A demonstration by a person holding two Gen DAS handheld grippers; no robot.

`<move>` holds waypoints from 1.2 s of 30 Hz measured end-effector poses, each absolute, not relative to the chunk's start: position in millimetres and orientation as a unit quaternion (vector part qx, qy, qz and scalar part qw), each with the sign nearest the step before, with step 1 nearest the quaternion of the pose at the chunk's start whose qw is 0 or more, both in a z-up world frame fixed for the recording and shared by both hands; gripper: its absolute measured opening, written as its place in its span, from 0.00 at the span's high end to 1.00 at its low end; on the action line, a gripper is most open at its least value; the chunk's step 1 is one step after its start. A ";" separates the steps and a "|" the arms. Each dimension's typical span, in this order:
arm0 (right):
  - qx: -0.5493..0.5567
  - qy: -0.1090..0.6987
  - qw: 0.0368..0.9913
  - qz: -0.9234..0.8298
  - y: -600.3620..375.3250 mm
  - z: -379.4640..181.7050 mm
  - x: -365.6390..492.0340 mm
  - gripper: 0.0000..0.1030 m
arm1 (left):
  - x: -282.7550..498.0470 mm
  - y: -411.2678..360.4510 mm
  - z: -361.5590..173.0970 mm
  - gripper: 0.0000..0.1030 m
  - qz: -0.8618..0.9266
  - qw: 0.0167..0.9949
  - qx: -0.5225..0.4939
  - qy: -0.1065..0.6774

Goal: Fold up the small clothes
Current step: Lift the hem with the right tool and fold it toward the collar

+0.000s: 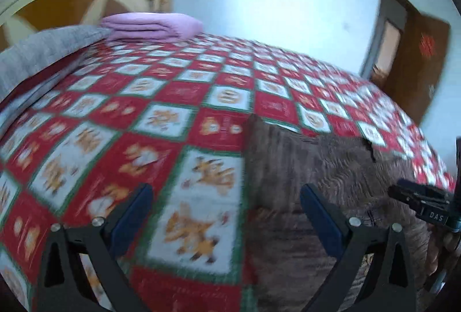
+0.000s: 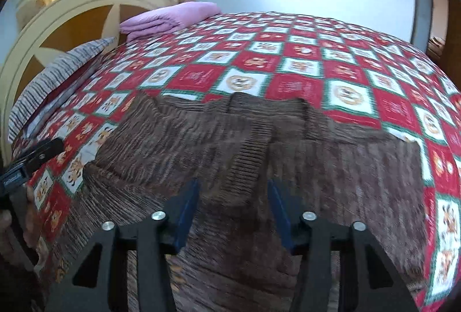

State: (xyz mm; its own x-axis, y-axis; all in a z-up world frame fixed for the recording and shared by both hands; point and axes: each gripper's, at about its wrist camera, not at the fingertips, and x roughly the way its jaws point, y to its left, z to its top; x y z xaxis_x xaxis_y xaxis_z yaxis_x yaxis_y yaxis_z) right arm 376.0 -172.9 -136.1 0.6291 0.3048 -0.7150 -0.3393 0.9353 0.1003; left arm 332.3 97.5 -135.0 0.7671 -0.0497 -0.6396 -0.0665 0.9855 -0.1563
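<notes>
both tongs hang open and empty over the brown knit garment point(image 2: 230, 145) on the bed point(image 2: 331, 58); best pinch one edge cleanly, then fold across.

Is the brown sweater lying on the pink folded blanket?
No. The brown sweater lies spread on the checked bedspread near the grippers, while the pink folded blanket sits apart at the far end by the headboard.

A brown ribbed knit garment point(image 2: 230, 145) lies spread flat on the near part of the red-and-white checked bedspread point(image 2: 317, 52).
</notes>
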 end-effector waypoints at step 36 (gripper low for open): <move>-0.055 0.422 0.868 0.254 -142.9 -178.0 335.0 0.57 | 381.4 63.3 -142.1 0.00 0.021 0.912 0.007 0.410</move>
State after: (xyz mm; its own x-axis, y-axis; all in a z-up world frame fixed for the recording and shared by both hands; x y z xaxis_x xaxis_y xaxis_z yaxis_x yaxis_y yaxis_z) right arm 335.0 -142.9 -178.0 0.5142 0.3948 -0.7614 -0.4884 0.8646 0.1185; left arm 381.4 63.3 -142.1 0.6625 0.0431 -0.7478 -0.0317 0.9991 0.0295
